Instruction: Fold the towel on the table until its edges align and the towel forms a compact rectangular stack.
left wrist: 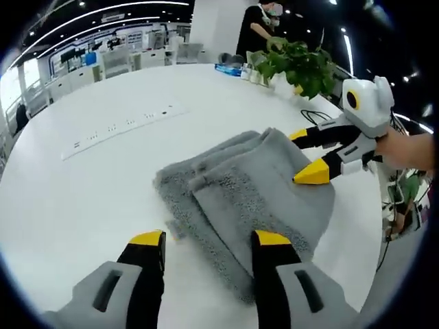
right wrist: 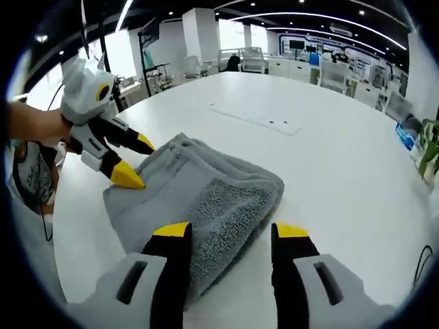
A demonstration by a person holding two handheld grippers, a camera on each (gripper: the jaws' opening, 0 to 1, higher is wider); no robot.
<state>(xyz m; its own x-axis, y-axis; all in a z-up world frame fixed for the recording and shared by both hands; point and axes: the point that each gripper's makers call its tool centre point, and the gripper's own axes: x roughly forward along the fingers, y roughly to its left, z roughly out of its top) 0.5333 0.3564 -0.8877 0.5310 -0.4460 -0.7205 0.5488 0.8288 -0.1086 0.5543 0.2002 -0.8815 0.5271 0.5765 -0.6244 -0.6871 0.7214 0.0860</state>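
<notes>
Left gripper view: folded towel (left wrist: pixel 254 188) lies just ahead of spread left tongs (left wrist: pixel 209 240); right tongs (left wrist: pixel 305 154) spread.

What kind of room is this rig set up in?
Probably an open-plan office or lab. The towel lies on a big white table with a built-in socket strip; behind it are rows of workstations, ceiling light strips and a potted plant.

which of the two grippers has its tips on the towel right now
The right gripper: its yellow-tipped jaws reach the far edge of the folded grey terry towel. The left gripper stands open at the towel's near edge, one jaw over the white table.
</notes>
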